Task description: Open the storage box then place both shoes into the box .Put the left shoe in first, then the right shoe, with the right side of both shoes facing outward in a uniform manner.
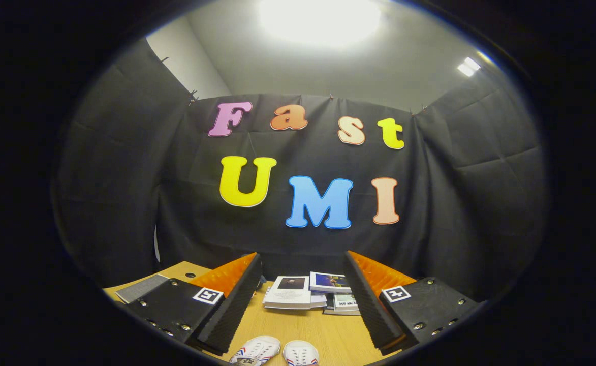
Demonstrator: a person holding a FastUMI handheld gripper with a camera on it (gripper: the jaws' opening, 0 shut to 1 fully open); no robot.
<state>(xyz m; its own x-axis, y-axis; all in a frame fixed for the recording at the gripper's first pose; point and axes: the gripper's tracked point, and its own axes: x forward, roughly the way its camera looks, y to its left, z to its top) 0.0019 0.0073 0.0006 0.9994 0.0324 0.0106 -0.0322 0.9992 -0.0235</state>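
Two white shoes with red and blue stripes lie side by side on the wooden table, low between my fingers: the left one (256, 351) and the right one (301, 353); just their toe ends show. My gripper (302, 264) is held high above the table, open wide, with nothing between its fingers. It points toward the booth's back wall, with the shoes below and nearer than the fingertips. The left finger (231, 300) and the right finger (369, 300) frame a stack of booklets.
A stack of booklets and magazines (308, 292) lies on the wooden table (298, 325) near the back wall, beyond the shoes. A grey notebook (140, 287) lies near the table's left edge. Black cloth walls close the booth on three sides.
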